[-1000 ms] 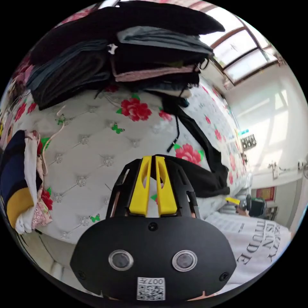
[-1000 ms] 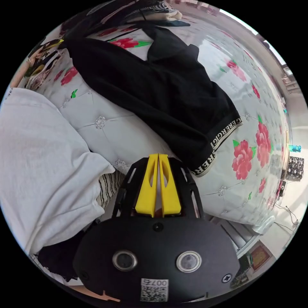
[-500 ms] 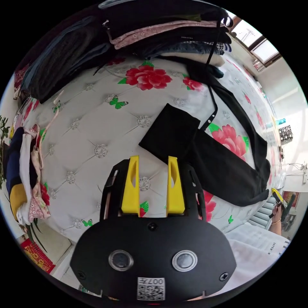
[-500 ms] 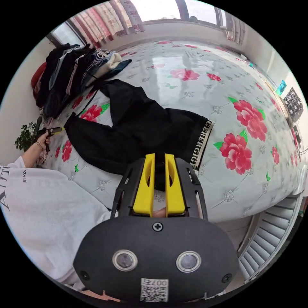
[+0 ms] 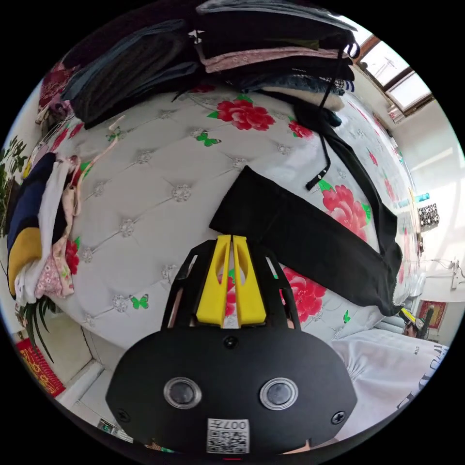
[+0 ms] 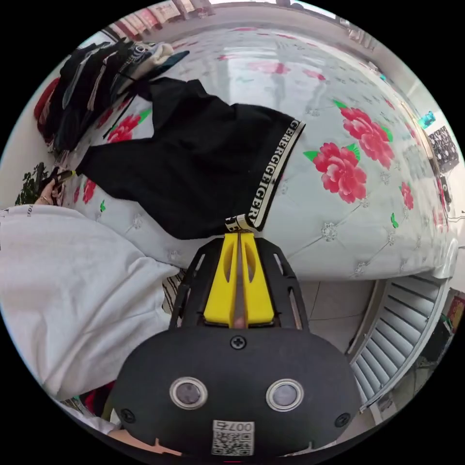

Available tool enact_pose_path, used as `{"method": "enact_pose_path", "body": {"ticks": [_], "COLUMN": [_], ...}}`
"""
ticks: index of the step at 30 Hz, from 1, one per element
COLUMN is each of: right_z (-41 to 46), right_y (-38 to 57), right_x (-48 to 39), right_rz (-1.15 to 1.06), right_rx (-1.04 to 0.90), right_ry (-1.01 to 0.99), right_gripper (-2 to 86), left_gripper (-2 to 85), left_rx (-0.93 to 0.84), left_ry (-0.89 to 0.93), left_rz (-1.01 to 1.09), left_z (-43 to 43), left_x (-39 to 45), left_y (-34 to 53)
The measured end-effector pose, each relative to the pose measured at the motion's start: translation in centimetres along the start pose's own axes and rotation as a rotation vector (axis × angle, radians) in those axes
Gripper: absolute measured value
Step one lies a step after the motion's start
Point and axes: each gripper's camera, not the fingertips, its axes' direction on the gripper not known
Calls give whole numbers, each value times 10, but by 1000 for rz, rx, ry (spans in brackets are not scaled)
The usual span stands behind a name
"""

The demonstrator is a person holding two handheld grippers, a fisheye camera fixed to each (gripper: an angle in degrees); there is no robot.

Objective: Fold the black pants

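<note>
Left hand-held gripper (image 5: 231,238): jaws pressed together, nothing between them, tips just short of the leg hem of the pants (image 5: 310,237). Right hand-held gripper (image 6: 239,235): jaws closed, pinching the waistband (image 6: 271,164) corner at the bed's near edge. Pants lie spread flat on the bed (image 5: 160,193), across its flowered cover. Stacked clothes (image 5: 232,53) sit at the bed's far side; more clothes (image 5: 34,232) hang off one edge.

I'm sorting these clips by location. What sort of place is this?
Most likely a bedroom in a home: a wide bed with a tufted floral cover, stacked folded clothes at one end, black pants spread on it, windows behind.
</note>
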Motion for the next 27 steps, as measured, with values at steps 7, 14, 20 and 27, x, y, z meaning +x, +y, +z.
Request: {"method": "enact_pose_path", "body": {"ticks": [7, 14, 20, 27], "right_z": [9, -33, -24, 46], "right_y": [-60, -45, -87, -88], "right_x": [-28, -26, -16, -44], "right_rz": [-114, -113, -1, -79], "right_rx": [48, 139, 220, -46], "right_ry": [-82, 40, -138, -98], "right_gripper": [15, 19, 27, 16], "left_gripper": [-1, 6, 99, 24], "left_rx": [84, 12, -90, -132], "left_ry": [-55, -101, -107, -119], "left_rz": [100, 29, 310, 245], "left_z": [-14, 5, 49, 50], "left_x": [14, -3, 52, 47], "left_y": [-9, -43, -42, -34]}}
